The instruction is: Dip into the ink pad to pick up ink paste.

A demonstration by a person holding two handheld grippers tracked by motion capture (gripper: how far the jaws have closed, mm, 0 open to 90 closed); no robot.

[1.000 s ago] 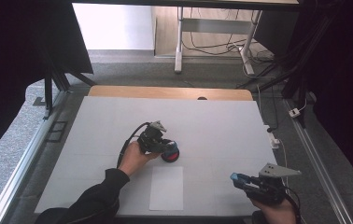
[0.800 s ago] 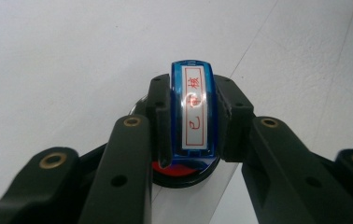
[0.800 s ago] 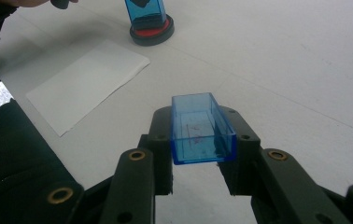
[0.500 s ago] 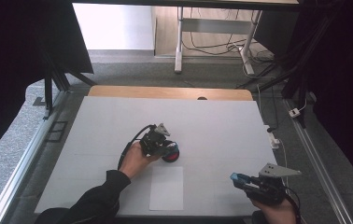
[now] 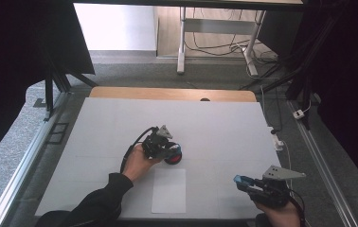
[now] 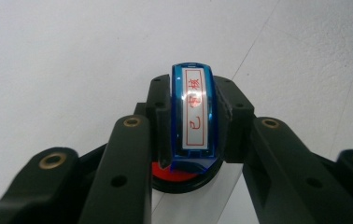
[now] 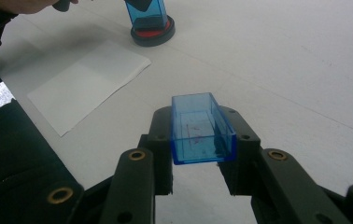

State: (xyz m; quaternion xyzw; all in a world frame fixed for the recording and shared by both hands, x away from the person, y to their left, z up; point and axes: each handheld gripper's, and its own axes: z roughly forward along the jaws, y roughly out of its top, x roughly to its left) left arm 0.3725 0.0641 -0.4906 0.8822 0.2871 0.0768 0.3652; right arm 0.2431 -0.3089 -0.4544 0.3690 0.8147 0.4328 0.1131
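The left gripper (image 5: 167,150) sits near table centre, jaws clamped, pointing toward 3 o'clock, with the left hand (image 5: 139,162) and dark-sleeved forearm trailing toward 7 o'clock. The right gripper (image 5: 243,181) at 5 o'clock points toward 9 o'clock, jaws clamped.

stamp (image 5: 170,150) on ink pad (image 5: 174,158), paper (image 5: 169,190) just in front

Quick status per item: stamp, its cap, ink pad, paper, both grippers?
Stamp: uncapped, held upright, pressed down on the ink pad.
Ink pad: open, red surface exposed, on the table.
Stamp cap: off the stamp, open end facing the camera, held above the table.
Paper sheet: flat, no print visible.
Left gripper: shut on the stamp.
Right gripper: shut on the cap.
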